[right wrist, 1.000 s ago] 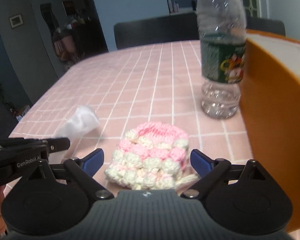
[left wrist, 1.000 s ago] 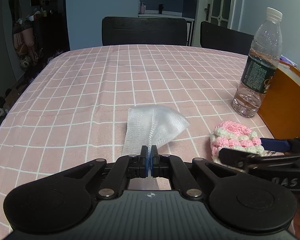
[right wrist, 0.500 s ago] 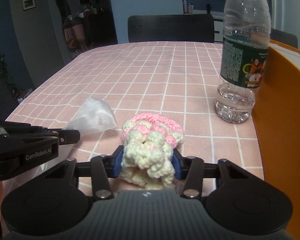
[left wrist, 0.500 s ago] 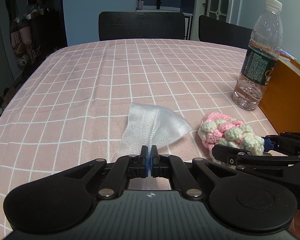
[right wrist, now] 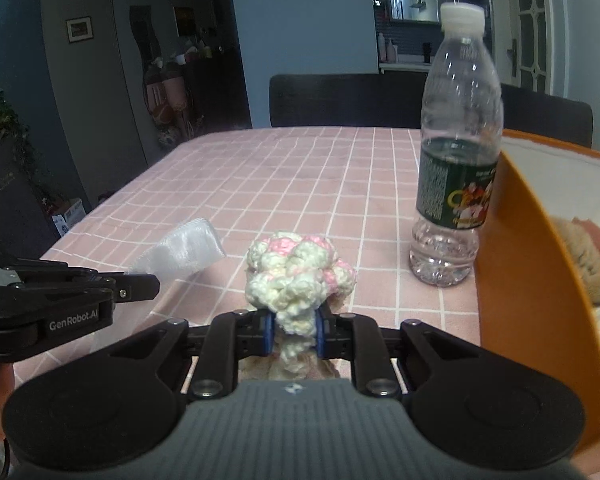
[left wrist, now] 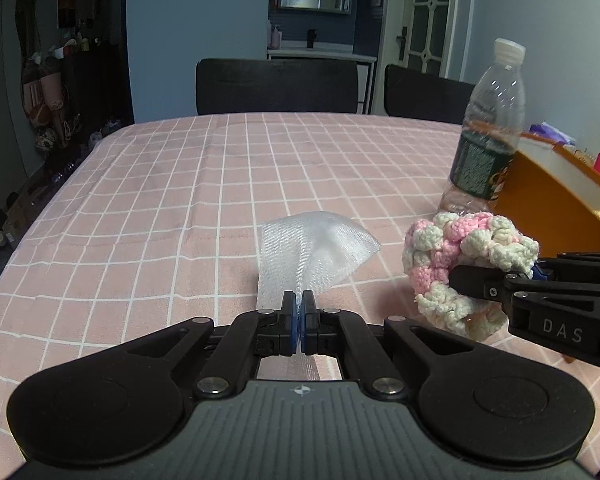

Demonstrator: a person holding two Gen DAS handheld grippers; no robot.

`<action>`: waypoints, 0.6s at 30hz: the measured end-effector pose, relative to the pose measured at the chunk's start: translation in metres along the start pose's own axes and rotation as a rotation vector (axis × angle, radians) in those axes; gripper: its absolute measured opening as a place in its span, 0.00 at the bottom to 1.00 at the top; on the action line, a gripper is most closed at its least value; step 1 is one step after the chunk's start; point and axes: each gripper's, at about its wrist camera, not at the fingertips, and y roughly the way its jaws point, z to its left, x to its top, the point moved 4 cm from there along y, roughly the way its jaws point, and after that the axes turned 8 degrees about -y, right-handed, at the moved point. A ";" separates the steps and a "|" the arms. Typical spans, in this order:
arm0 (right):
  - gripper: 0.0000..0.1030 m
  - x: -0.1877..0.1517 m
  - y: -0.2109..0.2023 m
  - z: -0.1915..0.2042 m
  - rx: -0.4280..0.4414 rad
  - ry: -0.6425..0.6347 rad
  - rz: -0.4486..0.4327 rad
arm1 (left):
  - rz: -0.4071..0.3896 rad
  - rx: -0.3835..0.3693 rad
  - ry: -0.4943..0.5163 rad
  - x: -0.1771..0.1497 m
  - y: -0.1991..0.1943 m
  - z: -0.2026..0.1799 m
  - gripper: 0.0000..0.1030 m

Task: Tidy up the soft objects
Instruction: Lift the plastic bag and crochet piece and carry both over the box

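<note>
At the bottom centre of the left wrist view, the left tool has its jaws pressed fully together on the near edge of a white mesh cloth, which fans upward and to the right above the pink checked worktop. To the right in that frame, the right tool reaches in from the edge, gripping a pink and white crocheted piece that looks raised off the worktop. Low in the centre of the right wrist view, the right tool has its jaws closing, with the crocheted piece squeezed between the blue pads and bulging above them. The left tool enters from the left edge of that frame, with the mesh cloth just beyond its tip. A clear water bottle stands upright on the worktop to the right of centre, just beside an orange bin at the right edge. Inside the bin lies a tan plush item, partly hidden by the wall. Dark chairs stand at the far edge of the worktop.
</note>
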 end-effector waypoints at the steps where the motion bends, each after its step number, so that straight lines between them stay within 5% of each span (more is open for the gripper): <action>1: 0.16 0.002 -0.006 0.000 0.002 -0.002 -0.009 | -0.012 -0.006 0.003 0.001 -0.005 -0.002 0.01; 18: 0.17 0.033 -0.131 -0.044 0.029 -0.061 -0.121 | -0.212 -0.226 0.141 0.034 -0.083 -0.086 0.01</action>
